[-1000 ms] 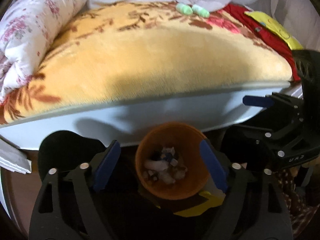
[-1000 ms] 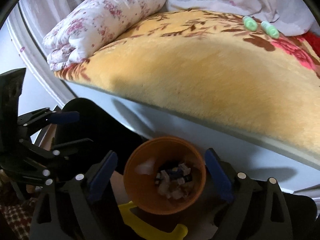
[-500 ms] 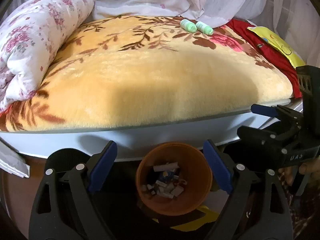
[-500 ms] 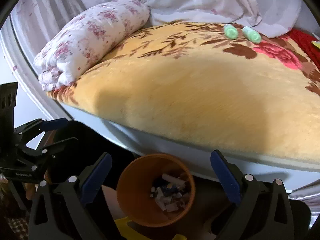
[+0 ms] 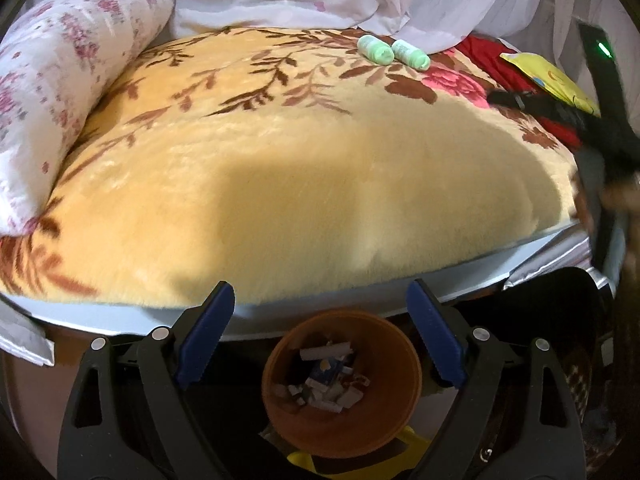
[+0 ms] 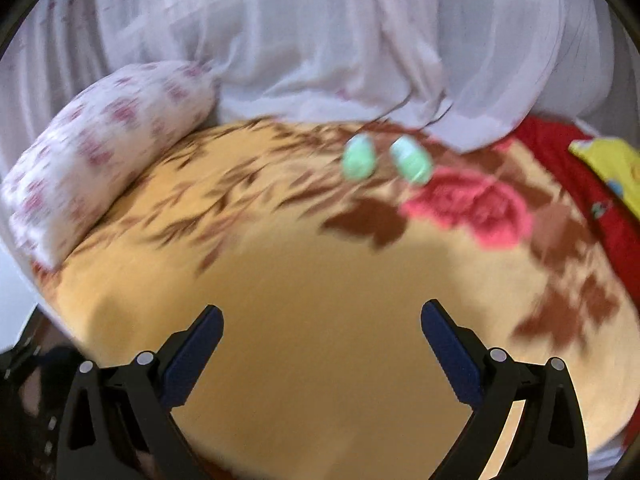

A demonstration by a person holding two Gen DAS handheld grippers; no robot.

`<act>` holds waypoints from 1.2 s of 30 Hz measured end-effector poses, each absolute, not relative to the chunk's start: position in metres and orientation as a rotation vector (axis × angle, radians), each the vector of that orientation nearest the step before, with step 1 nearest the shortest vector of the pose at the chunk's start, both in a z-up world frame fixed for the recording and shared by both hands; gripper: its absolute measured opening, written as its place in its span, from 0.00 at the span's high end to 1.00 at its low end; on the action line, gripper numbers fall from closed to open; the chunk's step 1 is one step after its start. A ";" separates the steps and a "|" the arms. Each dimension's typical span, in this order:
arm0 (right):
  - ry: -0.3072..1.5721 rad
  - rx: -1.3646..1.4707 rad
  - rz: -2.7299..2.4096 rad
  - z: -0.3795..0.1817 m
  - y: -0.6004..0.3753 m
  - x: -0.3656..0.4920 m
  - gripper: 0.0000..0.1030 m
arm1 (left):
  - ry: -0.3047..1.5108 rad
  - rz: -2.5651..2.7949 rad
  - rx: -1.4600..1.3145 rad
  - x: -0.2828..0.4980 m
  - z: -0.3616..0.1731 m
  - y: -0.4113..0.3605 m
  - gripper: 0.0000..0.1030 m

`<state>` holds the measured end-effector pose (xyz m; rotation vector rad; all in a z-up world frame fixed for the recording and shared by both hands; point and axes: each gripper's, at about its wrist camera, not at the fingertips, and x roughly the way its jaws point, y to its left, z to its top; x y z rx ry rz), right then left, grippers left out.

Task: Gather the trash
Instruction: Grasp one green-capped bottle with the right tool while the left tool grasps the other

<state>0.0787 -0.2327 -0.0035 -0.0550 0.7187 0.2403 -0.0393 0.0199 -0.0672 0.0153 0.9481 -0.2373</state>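
Two small pale green items (image 5: 375, 49) (image 5: 411, 54) lie side by side at the far side of the yellow floral blanket (image 5: 280, 168); in the right wrist view they show blurred (image 6: 358, 158) (image 6: 412, 165). An orange bin (image 5: 342, 382) with paper scraps stands on the floor by the bed's edge. My left gripper (image 5: 320, 300) is open and empty above the bin. My right gripper (image 6: 320, 320) is open and empty over the blanket (image 6: 320, 320), well short of the green items. It shows blurred at the right edge of the left wrist view (image 5: 592, 120).
A rolled white floral quilt (image 5: 60, 92) lies on the bed's left side. White curtains (image 6: 320, 40) hang behind. Red cloth (image 6: 580, 168) and a yellow item (image 6: 608, 164) lie at the right. The bed has a pale blue rim (image 5: 280, 320).
Both grippers have risen away from the bin. The right gripper has swung up and forward over the blanket, towards the green items; the bin has left its view.
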 end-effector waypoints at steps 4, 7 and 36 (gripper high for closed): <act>0.684 -0.093 0.160 0.007 -0.248 0.141 0.05 | 0.937 -0.251 0.027 -0.026 -0.065 0.010 0.17; 0.682 -0.128 0.108 0.006 -0.257 0.202 0.05 | 0.914 -0.251 0.042 -0.017 -0.061 0.005 0.17; 0.754 -0.013 0.155 -0.011 -0.283 0.285 0.54 | 0.871 -0.292 -0.004 0.069 -0.037 -0.014 0.17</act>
